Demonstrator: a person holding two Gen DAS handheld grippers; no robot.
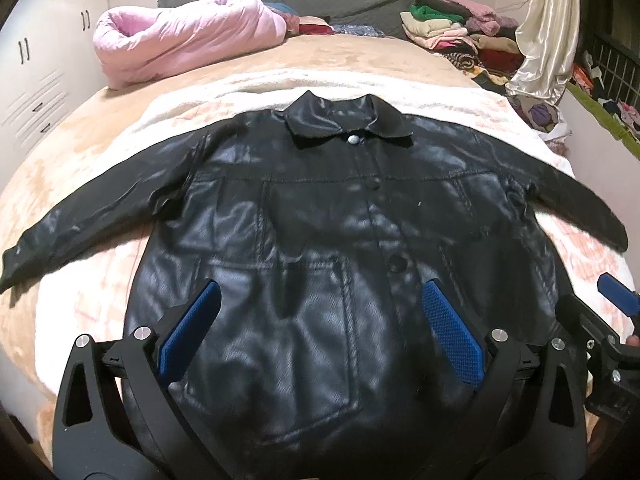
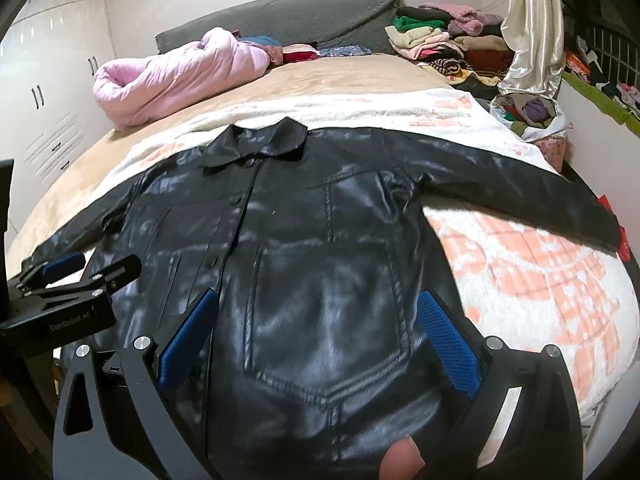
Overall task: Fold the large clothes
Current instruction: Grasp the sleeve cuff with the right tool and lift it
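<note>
Blue-padded fingers [image 1: 202, 318] of the left gripper [image 1: 320, 292] stand spread wide with nothing between them above the lower front of the shiny black leather jacket [image 1: 320, 216], and the right gripper [image 2: 318, 300] hangs likewise agape over the jacket's right half. Buttoned shut, the jacket lies flat, face up, both sleeves stretched out, on the white-and-peach blanket [image 2: 532, 280] covering the bed, with a rolled pink quilt [image 1: 176, 40] and 1 heap of folded clothes [image 1: 452, 28] far behind it.
</note>
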